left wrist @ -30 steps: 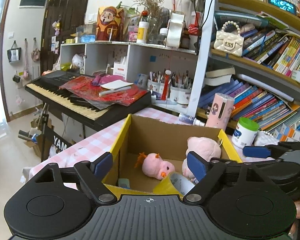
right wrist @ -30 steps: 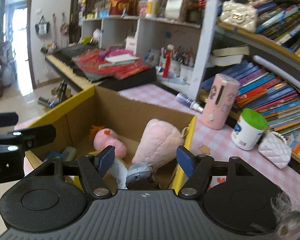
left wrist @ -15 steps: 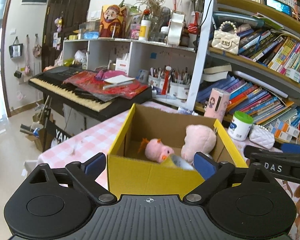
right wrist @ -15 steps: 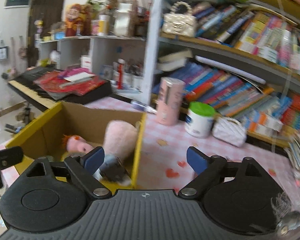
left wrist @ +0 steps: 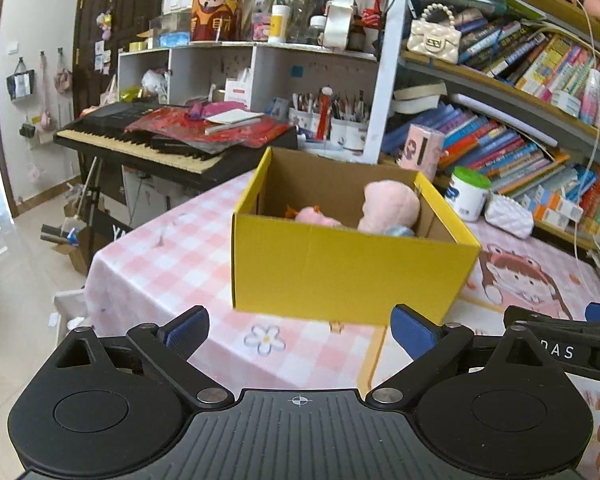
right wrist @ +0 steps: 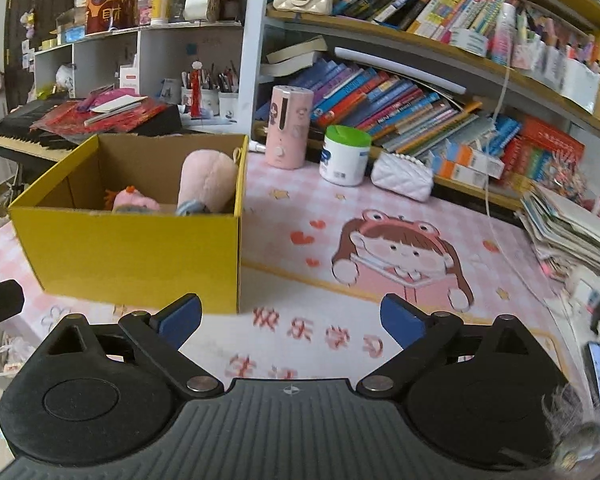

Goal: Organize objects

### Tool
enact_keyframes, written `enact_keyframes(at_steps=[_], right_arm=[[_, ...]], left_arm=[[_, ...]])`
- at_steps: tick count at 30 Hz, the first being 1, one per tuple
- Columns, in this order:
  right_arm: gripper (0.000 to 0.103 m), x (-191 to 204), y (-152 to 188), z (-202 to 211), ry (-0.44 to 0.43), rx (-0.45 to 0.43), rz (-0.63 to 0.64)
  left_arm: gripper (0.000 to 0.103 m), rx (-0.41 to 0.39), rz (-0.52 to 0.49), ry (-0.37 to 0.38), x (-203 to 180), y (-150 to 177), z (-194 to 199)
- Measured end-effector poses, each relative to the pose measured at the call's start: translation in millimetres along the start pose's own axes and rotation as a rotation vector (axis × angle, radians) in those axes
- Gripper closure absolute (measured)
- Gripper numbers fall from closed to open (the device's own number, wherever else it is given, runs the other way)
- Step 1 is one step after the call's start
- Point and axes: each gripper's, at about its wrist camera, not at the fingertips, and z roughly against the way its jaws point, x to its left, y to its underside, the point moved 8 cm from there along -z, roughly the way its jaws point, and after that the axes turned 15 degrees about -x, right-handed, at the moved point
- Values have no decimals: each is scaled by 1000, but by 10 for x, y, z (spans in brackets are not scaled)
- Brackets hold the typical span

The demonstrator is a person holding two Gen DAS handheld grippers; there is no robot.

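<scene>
A yellow cardboard box (left wrist: 340, 268) stands on the pink checked table; it also shows in the right wrist view (right wrist: 140, 252). Inside are a big pink plush (left wrist: 388, 204), a small pink chick plush (left wrist: 316, 214) and a grey-blue object (right wrist: 190, 208), partly hidden by the front wall. My left gripper (left wrist: 298, 332) is open and empty, in front of the box. My right gripper (right wrist: 290, 318) is open and empty, in front of the box's right corner, over the cartoon mat (right wrist: 400, 256).
Behind the box stand a pink cylinder device (right wrist: 288, 128), a white jar with green lid (right wrist: 346, 156) and a white quilted purse (right wrist: 402, 176). Bookshelves (right wrist: 420, 92) line the back. A keyboard (left wrist: 148, 148) stands left. A stack of papers (right wrist: 572, 232) lies right.
Both grippers have pulled back from over the box toward the table's front; the box now shows whole in both views. Both stay open and empty.
</scene>
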Motion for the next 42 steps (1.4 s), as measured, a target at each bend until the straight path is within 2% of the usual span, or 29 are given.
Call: enact_keyframes(at_steps=[7,13,23,32,42], right_arm=[[4,-36,212,382,23,32,-35],[2,-91,454,691,43,83,-93],[0,-293,666,983,149,138,-152],[0,-401,587,1092,148,93,-131],[0,-581,601,1199,195,80,-166]], left_arm=[[2,40,-24,36,-54,151,234],[1,63,-50,107,-212,288,402],[0,41,-74,178,-489,294,562],[0,30,-127,270,-869,283,609],[0,12,-147,299,-1061,264,685]])
